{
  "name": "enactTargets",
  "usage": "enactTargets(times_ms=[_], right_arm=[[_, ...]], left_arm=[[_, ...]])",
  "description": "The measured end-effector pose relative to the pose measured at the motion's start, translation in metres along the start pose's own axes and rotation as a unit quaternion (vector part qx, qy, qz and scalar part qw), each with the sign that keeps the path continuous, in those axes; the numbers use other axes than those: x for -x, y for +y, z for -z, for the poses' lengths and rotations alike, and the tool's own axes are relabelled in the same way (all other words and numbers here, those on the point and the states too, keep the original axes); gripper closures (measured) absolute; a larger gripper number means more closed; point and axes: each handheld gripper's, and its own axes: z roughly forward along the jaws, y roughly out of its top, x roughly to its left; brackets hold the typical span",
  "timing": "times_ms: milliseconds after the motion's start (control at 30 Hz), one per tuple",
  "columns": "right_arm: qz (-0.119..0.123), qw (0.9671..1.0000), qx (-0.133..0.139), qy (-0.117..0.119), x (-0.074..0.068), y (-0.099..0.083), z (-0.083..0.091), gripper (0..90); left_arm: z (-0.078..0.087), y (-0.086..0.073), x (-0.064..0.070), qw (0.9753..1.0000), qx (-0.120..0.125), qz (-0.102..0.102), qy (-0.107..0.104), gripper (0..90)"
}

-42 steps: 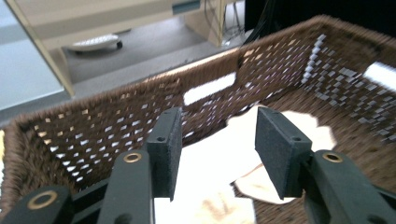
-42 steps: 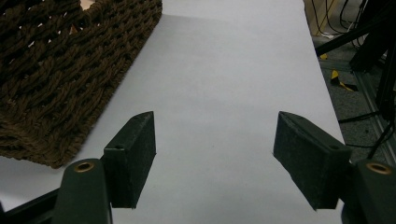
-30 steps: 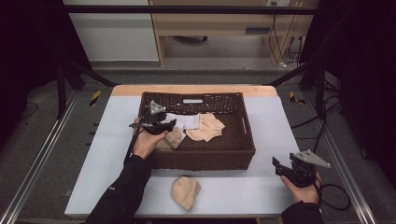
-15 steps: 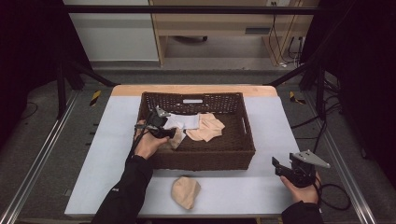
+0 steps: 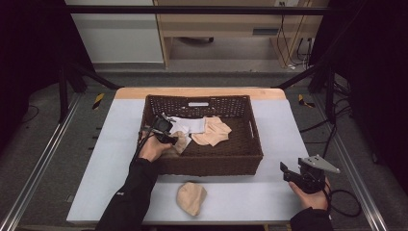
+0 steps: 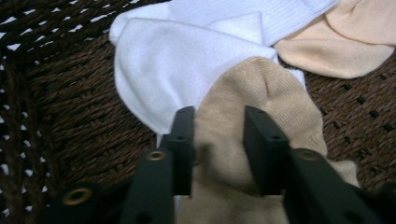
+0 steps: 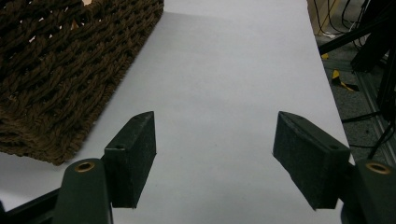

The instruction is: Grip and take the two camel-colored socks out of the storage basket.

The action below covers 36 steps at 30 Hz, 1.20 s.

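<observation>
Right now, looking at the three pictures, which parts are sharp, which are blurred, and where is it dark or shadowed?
High view: surroundings nearly black, the pale grey table top evenly lit, everything slightly soft. Left gripper view: the tan ribbed sock and white sock are fairly sharp; the near black jaws are slightly blurred. Right gripper view: the dark brown woven basket casts a soft shadow on the table; no glare.

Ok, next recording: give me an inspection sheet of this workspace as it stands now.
Surface: white table, wooden far edge.
Job's things: wicker basket holding white sock, tan sock, peach sock; another peach sock on the table in front.
Clutter: nothing seen.
Grippers: left tool inside basket, jaws apart either side of the tan sock; right tool wide open over bare table.
Cables: one trails from the right tool.
Surroundings: dark frame, grey floor, wooden furniture behind.
</observation>
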Motion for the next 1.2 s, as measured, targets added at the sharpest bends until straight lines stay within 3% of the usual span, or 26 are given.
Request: enactTargets(times_ms=[167,300,433,567,633,733,967,1200], right_arm=[[-0.002,1.0,0.001,0.0,0.0,0.0,0.001,30.2],[-0.003,1.0,0.002,0.0,0.001,0.0,0.001,30.2],[-0.003,1.0,0.002,-0.001,0.001,0.0,0.001,30.3],[-0.003,1.0,0.002,-0.002,0.001,0.0,0.001,30.3],[-0.004,1.0,0.003,-0.002,0.001,0.0,0.001,30.3],[-0.004,1.0,0.003,-0.003,0.002,0.0,0.001,30.4],[-0.003,1.0,0.003,-0.004,0.002,0.0,0.001,30.4],[-0.004,1.0,0.005,-0.003,0.002,0.001,0.002,30.4]], left_arm=[[0.004,0.001,0.0,0.9999,0.012,0.004,0.001,80.4],[0.012,0.002,-0.001,0.9986,0.051,0.014,0.008,82.2],[0.021,0.002,-0.001,0.9945,0.102,0.023,-0.001,82.7],[0.029,0.001,-0.003,0.9868,0.159,0.028,-0.011,82.7],[0.034,0.001,-0.003,0.9809,0.191,0.032,-0.015,82.7],[0.039,0.001,-0.004,0.9758,0.216,0.031,-0.018,82.7],[0.058,0.005,-0.004,0.9558,0.287,0.054,-0.036,82.7],[0.098,0.011,0.005,0.9361,0.345,0.039,-0.057,82.7]])
